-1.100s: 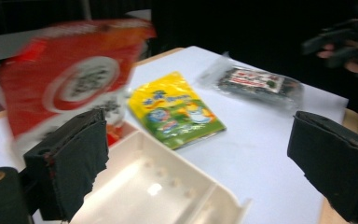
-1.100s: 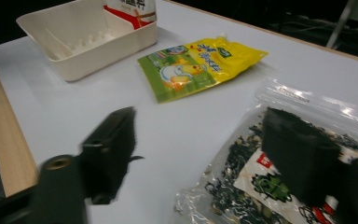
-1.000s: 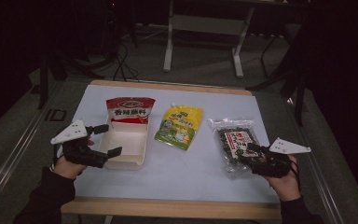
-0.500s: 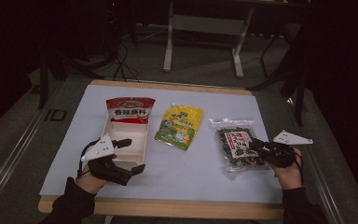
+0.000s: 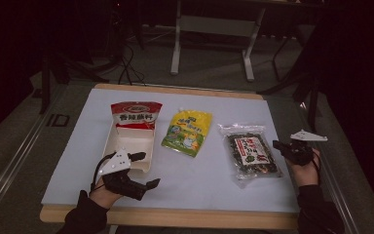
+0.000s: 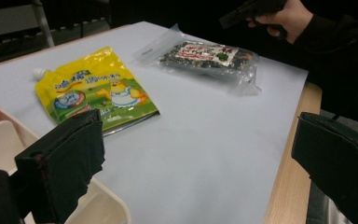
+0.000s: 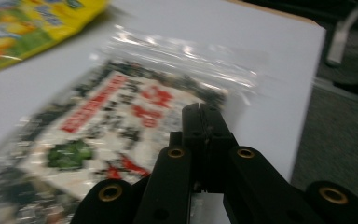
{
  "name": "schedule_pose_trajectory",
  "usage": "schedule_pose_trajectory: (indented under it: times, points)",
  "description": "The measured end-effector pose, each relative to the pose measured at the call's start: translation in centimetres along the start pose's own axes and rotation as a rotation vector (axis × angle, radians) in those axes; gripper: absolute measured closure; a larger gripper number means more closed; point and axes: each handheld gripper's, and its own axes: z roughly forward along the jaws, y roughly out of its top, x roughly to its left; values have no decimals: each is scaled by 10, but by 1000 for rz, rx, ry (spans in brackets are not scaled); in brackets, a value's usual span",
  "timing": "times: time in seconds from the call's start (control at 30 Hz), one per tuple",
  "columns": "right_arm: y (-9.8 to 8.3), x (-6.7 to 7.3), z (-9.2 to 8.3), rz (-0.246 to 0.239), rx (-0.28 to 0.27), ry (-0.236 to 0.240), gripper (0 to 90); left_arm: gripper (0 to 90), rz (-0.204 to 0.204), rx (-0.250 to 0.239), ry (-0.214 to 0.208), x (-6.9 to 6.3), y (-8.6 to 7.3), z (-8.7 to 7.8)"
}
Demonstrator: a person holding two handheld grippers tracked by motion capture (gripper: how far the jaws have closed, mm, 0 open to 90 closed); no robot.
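The room is dim; light falls mainly on the pale worktop [image 5: 214, 185], the surroundings nearly black. In the right gripper view the clear bag [image 7: 121, 121] is blurred (glare streaks its plastic). The high view is grainy.

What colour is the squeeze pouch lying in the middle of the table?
The pouch is bright yellow with green along its lower part, clearest in the left gripper view.

High view overlooks the table [image 5: 214, 190]; claw cameras skim it closely.
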Motion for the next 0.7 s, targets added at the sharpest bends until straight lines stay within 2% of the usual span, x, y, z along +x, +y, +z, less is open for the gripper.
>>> schedule_pose_trajectory:
  times: [0.2,0.37,0.4,0.53,0.7]
  points:
    - [-9,-11,18,31,54,-14,900,40,-15,12,-7,-2,-7,7]
    - [-15,-14,28,53,80,-18,900,39,-4,9,-2,-4,-7,9]
    - [-18,-15,33,60,100,-26,900,40,-1,11,-1,-5,-7,9]
    - [-22,-18,38,89,117,-39,900,40,-10,24,-13,-5,-9,15]
    - [-26,-16,40,99,136,-42,900,39,0,39,-15,-7,-11,18]
